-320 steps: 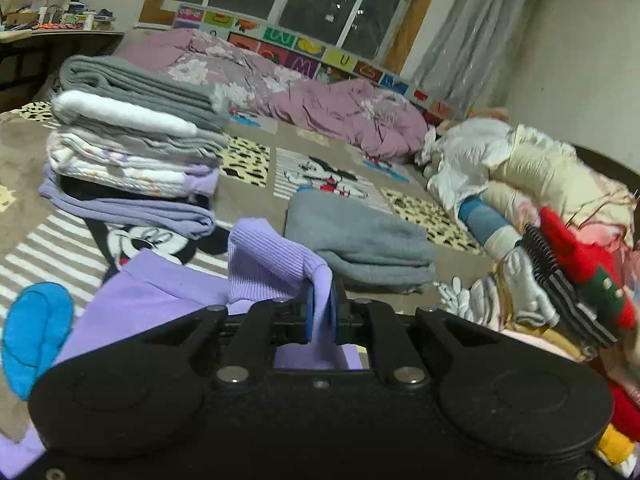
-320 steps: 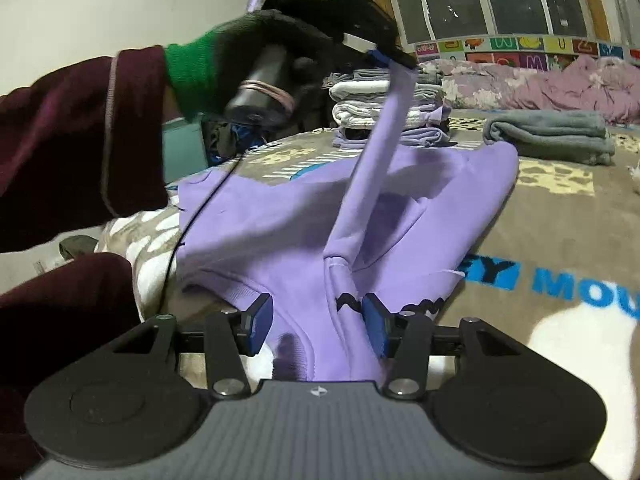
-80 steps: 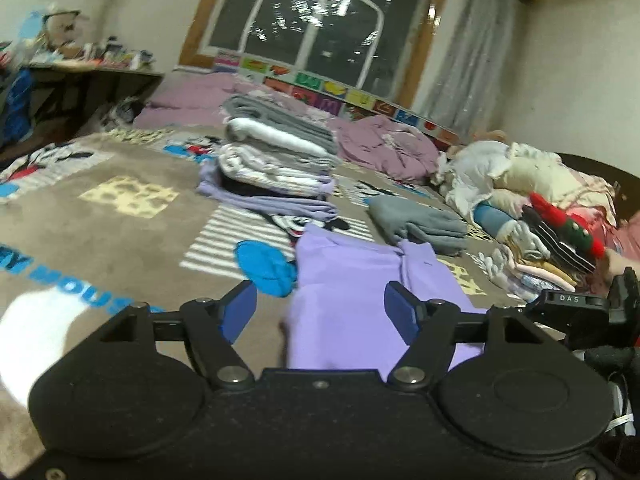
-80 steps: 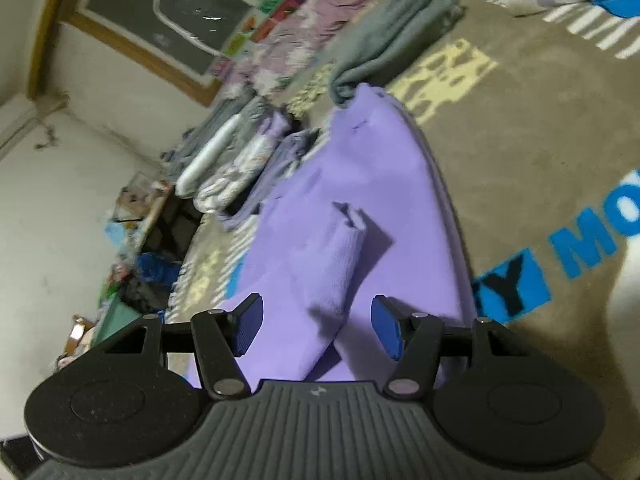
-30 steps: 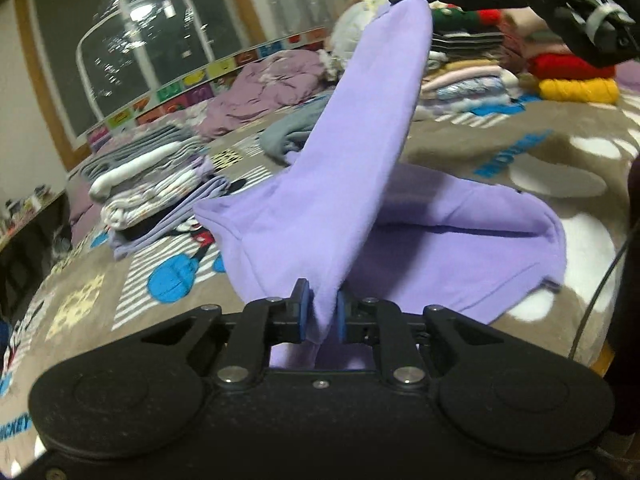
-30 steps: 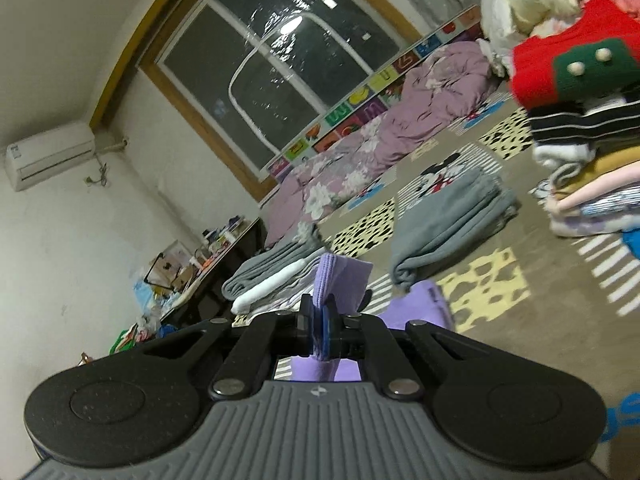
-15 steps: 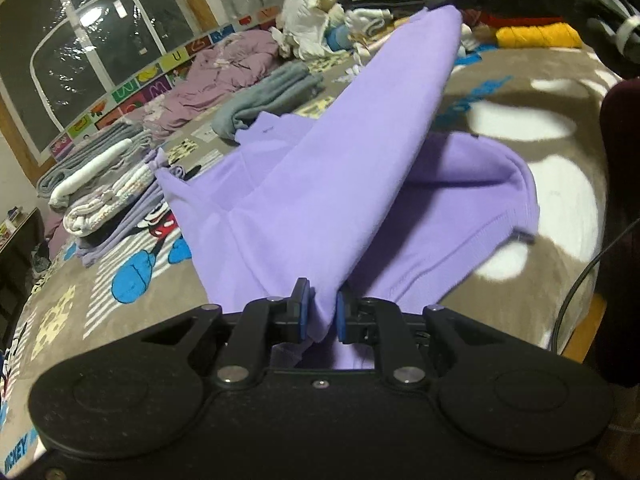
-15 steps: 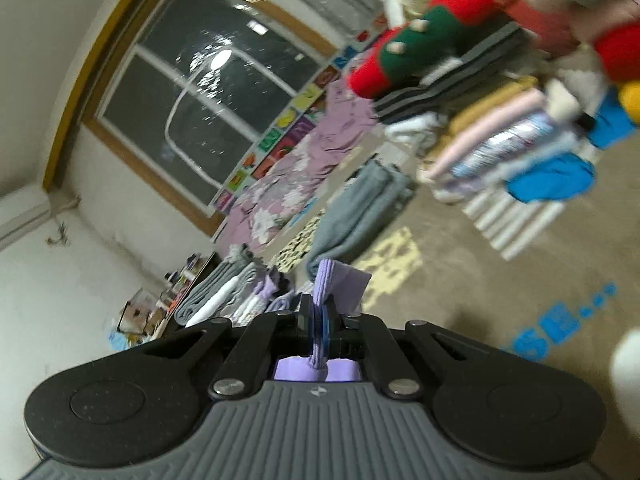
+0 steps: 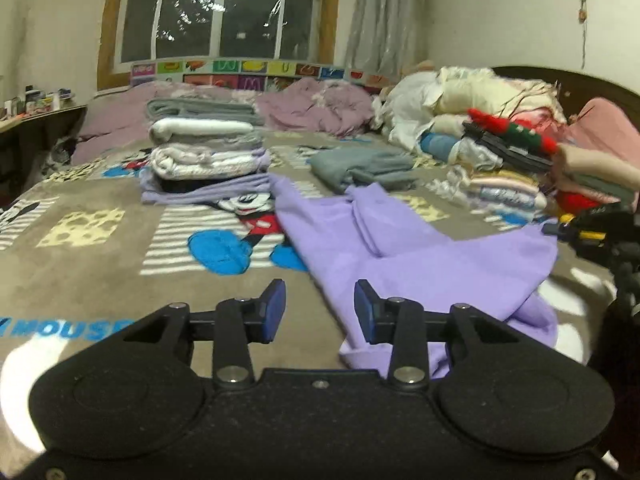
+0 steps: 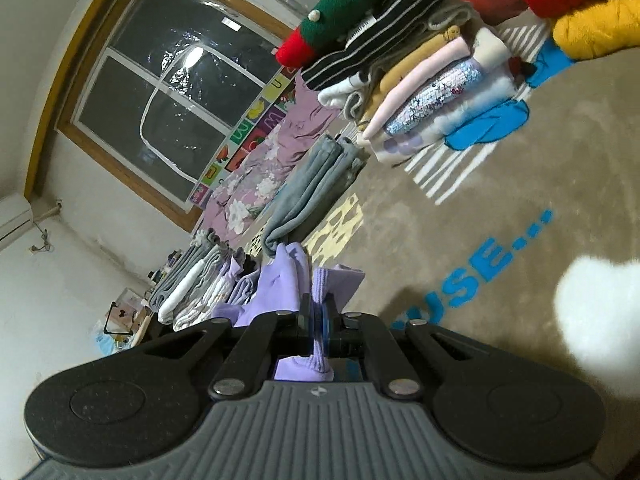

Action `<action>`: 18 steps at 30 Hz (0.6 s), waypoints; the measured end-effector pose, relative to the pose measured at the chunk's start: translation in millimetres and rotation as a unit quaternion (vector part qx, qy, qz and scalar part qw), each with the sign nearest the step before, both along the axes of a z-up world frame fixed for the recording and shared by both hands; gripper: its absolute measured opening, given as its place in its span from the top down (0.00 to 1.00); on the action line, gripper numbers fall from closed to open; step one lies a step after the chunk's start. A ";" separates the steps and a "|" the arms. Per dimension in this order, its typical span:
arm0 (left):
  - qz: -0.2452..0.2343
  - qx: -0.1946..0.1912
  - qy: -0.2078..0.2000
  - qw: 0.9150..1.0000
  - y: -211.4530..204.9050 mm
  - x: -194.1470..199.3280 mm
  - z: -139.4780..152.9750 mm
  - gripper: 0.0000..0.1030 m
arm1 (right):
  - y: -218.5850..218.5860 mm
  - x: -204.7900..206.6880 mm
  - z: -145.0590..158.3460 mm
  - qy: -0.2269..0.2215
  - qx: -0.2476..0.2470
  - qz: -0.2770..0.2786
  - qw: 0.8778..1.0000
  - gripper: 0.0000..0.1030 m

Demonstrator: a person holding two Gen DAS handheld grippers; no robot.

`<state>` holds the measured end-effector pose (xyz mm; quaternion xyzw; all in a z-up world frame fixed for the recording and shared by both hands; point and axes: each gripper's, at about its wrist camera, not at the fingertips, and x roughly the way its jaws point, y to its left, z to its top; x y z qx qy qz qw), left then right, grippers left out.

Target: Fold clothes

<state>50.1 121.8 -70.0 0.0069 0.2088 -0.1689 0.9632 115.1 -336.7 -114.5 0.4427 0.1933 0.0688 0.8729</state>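
Left gripper [image 9: 320,306]: my fingers have just been opening, nothing between them; hem let go.
Right gripper [image 10: 318,322]: clamped on the ribbed cuff.
Purple sweatshirt [image 9: 400,256]: half-folded on the bed blanket [image 9: 100,248], just ahead.
Advice: lay the cuff flat, release, smooth.
Folded stack [image 9: 204,160]: beyond, likely its destination.

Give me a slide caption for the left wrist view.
Left gripper open above the blanket, lilac sweatshirt lying folded beside stacked laundry.

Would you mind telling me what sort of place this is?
Most likely a home bedroom: a bed under a cartoon blanket, stacks of folded clothes, and a dark window behind.
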 end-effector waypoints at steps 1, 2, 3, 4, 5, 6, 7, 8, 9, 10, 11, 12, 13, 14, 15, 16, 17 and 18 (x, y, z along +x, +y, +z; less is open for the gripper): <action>-0.006 0.005 0.002 1.000 -5.6 0.0 -1.4 0.66 | -0.4 0.2 -1.2 -0.001 0.002 0.001 1.000 0.94; -0.014 0.012 0.004 1.000 -12.0 -0.4 -3.0 0.66 | -0.8 0.4 -2.4 -0.001 0.004 0.001 1.000 0.94; -0.026 0.023 0.006 0.999 -19.8 -1.1 -5.3 0.66 | -0.9 0.0 -2.8 -0.003 0.006 0.002 1.000 0.94; -0.037 0.033 0.009 0.999 -26.3 0.1 -7.6 0.67 | -0.7 -0.3 -2.7 -0.006 0.008 0.002 1.000 0.94; -0.050 0.042 0.014 0.998 -33.5 2.2 -10.5 0.69 | -0.3 -0.5 -2.3 -0.008 0.007 0.001 1.000 0.94; -0.061 0.050 0.019 0.997 -40.3 4.1 -13.3 0.70 | 0.4 -0.7 -1.5 -0.010 0.003 0.001 1.000 0.94; -0.071 0.059 0.022 0.995 -46.2 5.5 -15.9 0.70 | 0.7 -1.1 -1.0 -0.013 0.002 0.001 1.000 0.94; -0.080 0.068 0.026 0.994 -52.2 6.9 -18.6 0.70 | 0.8 -1.7 -0.8 -0.016 0.003 0.001 1.000 0.94; -0.089 0.075 0.029 0.993 -57.7 8.1 -21.2 0.71 | -0.1 -3.5 -0.6 -0.020 0.004 0.000 1.000 0.94; -0.097 0.079 0.035 0.992 -62.1 9.2 -24.6 0.71 | -1.8 -6.2 -0.5 -0.024 0.004 -0.002 1.000 0.94; -0.105 0.086 0.047 0.990 -65.6 11.2 -30.1 0.71 | -3.2 -8.2 -0.5 -0.027 0.006 -0.004 1.000 0.94; -0.112 0.092 0.059 0.988 -69.2 13.3 -35.5 0.71 | -4.9 -10.0 -1.0 -0.031 0.011 -0.008 0.999 0.95; -0.120 0.099 0.070 0.985 -72.6 14.9 -41.6 0.71 | -6.2 -11.6 -1.7 -0.034 0.015 -0.011 0.999 0.95; -0.129 0.109 0.079 0.983 -75.7 15.3 -49.4 0.71 | -7.0 -12.8 -2.7 -0.035 0.018 -0.013 0.999 0.95; -0.136 0.116 0.085 0.980 -78.0 15.2 -54.8 0.71 | -7.8 -13.8 -5.2 -0.034 0.021 -0.014 0.999 0.95; -0.140 0.117 0.082 0.980 -77.2 14.0 -53.5 0.71 | -7.9 -14.4 -8.9 -0.030 0.022 -0.015 0.999 0.95; -0.142 0.106 0.086 0.980 -73.2 13.6 -48.4 0.71 | -7.6 -14.8 -12.7 -0.024 0.020 -0.018 0.999 0.95; -0.142 0.085 0.086 0.982 -66.1 13.0 -41.7 0.71 | -7.7 -15.0 -16.8 -0.018 0.021 -0.020 0.999 0.95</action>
